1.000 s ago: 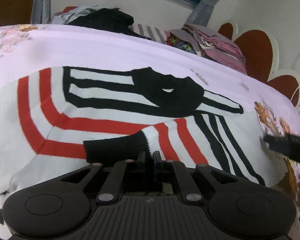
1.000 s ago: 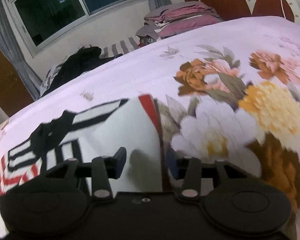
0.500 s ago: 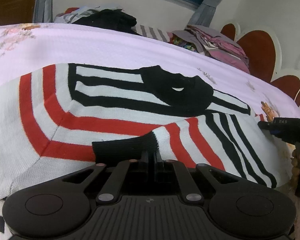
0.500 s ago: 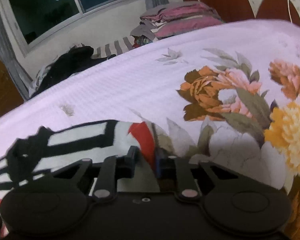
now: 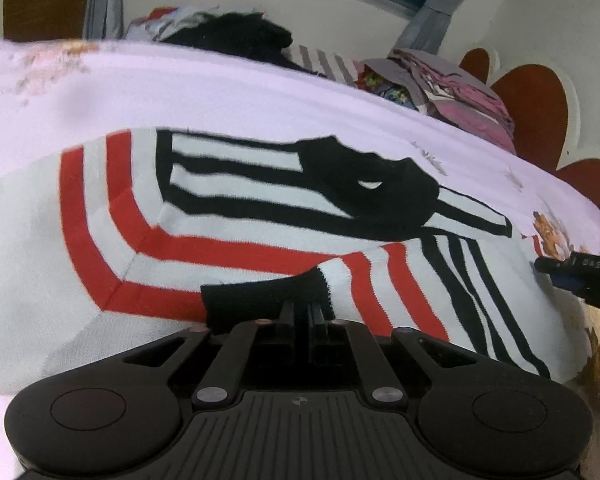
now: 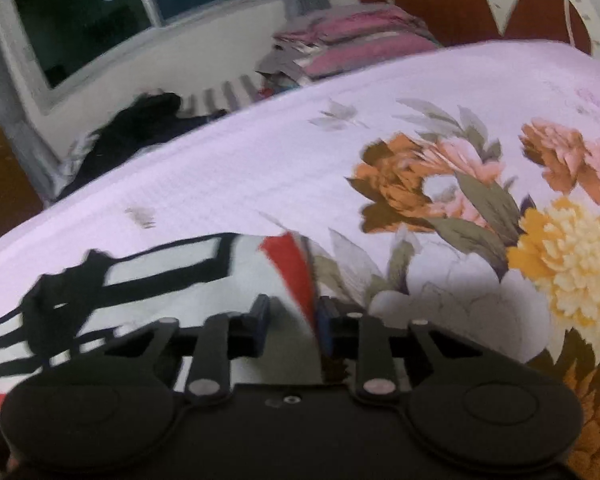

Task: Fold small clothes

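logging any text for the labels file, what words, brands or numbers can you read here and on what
"DAS": pale letters on the black right tool at the right edge of the left wrist view; blurred, so uncertain.
Small round crosshair mark, no letters, on the ribbed black body of the left tool.
White knit sweater with red and black stripes: no text.
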The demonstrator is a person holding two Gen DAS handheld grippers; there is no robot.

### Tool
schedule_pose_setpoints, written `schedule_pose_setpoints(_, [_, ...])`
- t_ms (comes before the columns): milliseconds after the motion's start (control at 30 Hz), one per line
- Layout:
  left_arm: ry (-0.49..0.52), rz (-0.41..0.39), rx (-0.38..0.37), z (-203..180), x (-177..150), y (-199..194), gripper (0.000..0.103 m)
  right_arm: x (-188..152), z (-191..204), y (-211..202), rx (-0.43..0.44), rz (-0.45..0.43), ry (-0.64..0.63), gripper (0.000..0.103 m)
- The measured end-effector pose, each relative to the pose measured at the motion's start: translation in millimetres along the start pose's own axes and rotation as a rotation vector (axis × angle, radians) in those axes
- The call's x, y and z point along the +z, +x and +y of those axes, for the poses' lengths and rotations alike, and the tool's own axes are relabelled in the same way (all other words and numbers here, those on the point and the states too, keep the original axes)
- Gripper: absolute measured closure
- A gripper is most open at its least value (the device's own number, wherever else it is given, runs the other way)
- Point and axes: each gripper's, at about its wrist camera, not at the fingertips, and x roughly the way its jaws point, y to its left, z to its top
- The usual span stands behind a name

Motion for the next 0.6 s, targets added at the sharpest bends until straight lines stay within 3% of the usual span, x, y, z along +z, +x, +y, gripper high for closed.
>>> schedule_pose_setpoints(200, [0.016, 0.012, 0.022, 3, -8, -9, 0.097, -26, 30, -33, 0.104, 0.007, -0.089, 0.065])
schedule_pose_setpoints(400, [-0.036, 0.022, 0.035, 14, -10, -20, 0.097, -55, 51, -33, 0.077, 0.072, -0.183, 0.065])
schedule_pose_setpoints(600, [-0.043, 0.006, 0.05, 24, -8, -42, 0.095, -61, 74, -51, 0.144, 0.039, -0.178, 0.059])
